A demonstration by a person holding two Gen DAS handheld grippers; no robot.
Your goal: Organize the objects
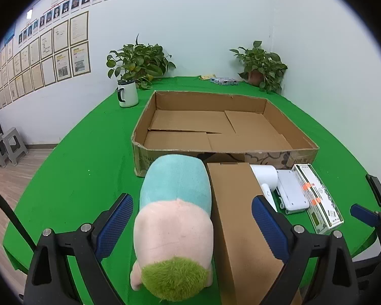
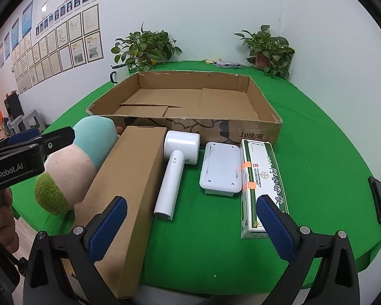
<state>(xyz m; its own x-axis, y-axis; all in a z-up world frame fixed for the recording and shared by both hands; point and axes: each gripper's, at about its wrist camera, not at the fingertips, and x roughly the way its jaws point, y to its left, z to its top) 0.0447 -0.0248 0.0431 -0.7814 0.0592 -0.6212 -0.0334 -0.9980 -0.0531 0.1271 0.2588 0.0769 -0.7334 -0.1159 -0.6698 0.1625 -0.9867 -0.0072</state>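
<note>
Left wrist view: left gripper point(image 1: 192, 221) jaws spread apart, empty, astride plush toy point(image 1: 175, 218).
Toy: 6 o'clock of cardboard tray point(image 1: 302, 137), touching brown box point(image 1: 238, 218).
Grip: to be closed squarely across the pink middle.
Right gripper point(image 2: 190, 225): parted, empty.

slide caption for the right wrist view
Open right gripper above hair dryer, facing empty cardboard tray.

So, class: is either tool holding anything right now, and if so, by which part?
Nothing is held. The left tool is open around the plush toy without gripping it; the right tool is open and empty.
</note>
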